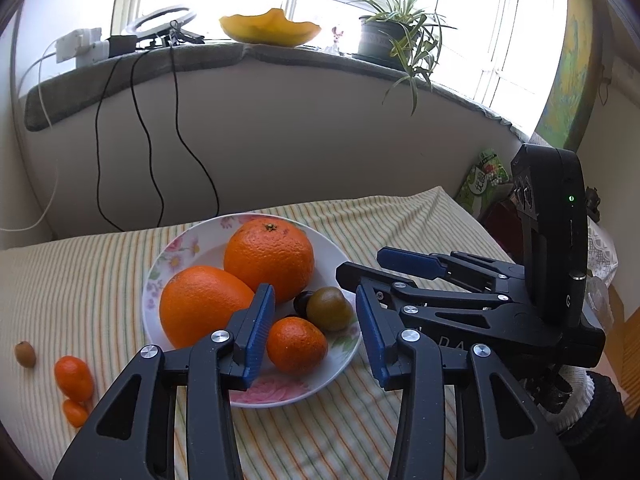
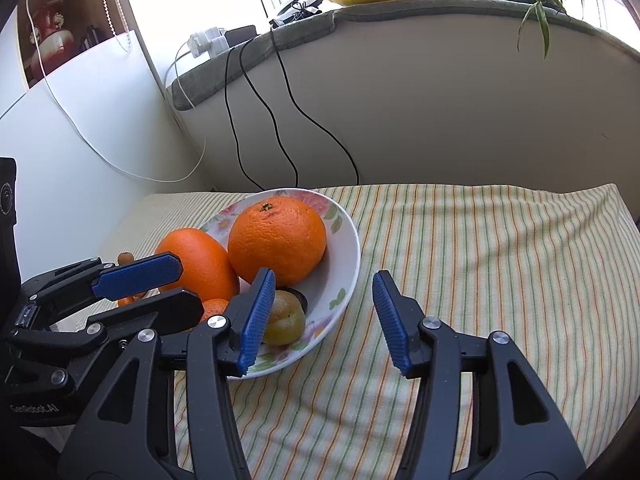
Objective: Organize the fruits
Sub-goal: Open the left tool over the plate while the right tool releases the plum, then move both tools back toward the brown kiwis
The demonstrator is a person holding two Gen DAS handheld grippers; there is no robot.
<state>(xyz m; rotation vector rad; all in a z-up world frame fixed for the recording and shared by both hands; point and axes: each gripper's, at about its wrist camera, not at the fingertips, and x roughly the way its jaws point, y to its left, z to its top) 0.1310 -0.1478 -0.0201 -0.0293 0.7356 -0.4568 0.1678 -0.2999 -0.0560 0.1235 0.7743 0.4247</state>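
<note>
Dark fruit [image 1: 301, 303] sits half hidden behind greenish fruit [image 1: 330, 308].

To my right the striped cloth [image 2: 480, 248] lies bare, while the crowded plate [image 1: 168, 264] and my other gripper [image 1: 368, 280] block the left.

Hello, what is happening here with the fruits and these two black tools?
A person holds a gripper in each hand over a striped cloth and is sorting fruit onto a floral plate. The plate already holds two big oranges, a small mandarin and a greenish fruit. Both the left gripper and the right gripper are open and hold nothing. Two small orange fruits and a brown one lie on the cloth, off the plate.
</note>
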